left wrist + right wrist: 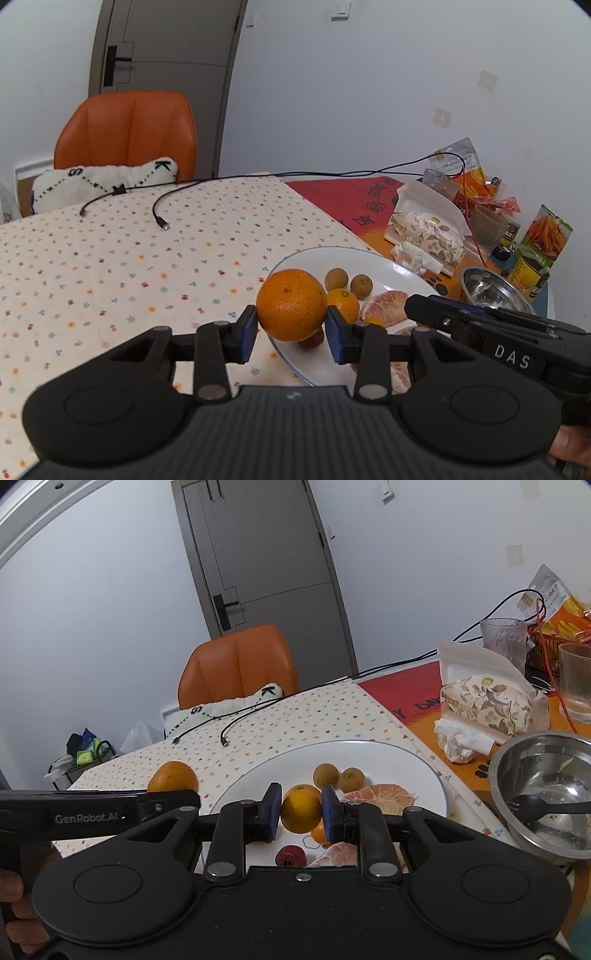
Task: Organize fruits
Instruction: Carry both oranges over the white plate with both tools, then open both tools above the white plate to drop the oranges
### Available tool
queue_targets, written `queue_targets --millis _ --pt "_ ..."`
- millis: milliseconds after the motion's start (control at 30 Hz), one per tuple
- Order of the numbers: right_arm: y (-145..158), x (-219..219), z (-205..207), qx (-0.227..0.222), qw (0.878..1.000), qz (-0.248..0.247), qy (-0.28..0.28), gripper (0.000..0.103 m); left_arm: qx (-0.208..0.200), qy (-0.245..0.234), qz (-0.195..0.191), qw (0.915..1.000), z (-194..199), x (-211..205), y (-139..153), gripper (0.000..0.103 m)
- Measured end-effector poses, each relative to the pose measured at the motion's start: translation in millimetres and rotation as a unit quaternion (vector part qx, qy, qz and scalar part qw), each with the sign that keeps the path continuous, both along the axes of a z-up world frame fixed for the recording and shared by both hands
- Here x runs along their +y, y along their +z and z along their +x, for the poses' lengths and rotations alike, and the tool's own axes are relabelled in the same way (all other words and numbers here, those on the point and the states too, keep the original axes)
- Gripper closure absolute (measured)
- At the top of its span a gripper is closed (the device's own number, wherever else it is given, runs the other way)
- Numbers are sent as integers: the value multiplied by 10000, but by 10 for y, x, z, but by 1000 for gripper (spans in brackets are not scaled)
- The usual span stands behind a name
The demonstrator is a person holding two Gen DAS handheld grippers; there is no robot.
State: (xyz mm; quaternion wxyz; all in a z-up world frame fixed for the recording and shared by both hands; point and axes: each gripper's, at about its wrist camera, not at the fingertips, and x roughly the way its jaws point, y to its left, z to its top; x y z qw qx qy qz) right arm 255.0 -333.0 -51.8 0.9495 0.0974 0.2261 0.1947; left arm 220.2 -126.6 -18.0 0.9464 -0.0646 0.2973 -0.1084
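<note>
My left gripper (291,328) is shut on a large orange (291,309), held in the air over the near left rim of the white plate (373,258). In the right wrist view that large orange (173,776) shows left of the plate (406,760). My right gripper (301,808) is shut on a small orange (301,812) just above the plate. On the plate lie two brown longans (325,774), pomelo segments (380,797), another small orange (318,834) and a red fruit (290,856).
A steel bowl (546,771) with a black fork (535,806) stands right of the plate. Behind it are a tissue pack (484,701), two glasses (504,642), snack bags and cans (532,273). Black cables (162,221) lie on the dotted tablecloth. An orange chair (129,129) stands beyond.
</note>
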Motion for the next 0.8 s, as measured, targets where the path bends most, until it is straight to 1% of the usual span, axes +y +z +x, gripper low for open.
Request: queue_targets --millis 233,300,433,733,800 --pt "-63 60 12 94 9999 -65 41 81 165 -208 -59 9996 67 -49 -81 65" --pt "-87 69 6 125 9999 -73 43 81 148 -266 -70 9995 65 -57 -94 63" --pt "-130 83 -2 201 9998 -66 46 81 135 -300 -61 9994 53 -34 -94 61" --pt "-157 204 -28 236 9996 -77 162 81 108 -80 11 9999 -44 164 -53 52" --pt "-146 236 -34 222 9995 -87 192 81 47 -13 29 10000 -83 216 -32 45"
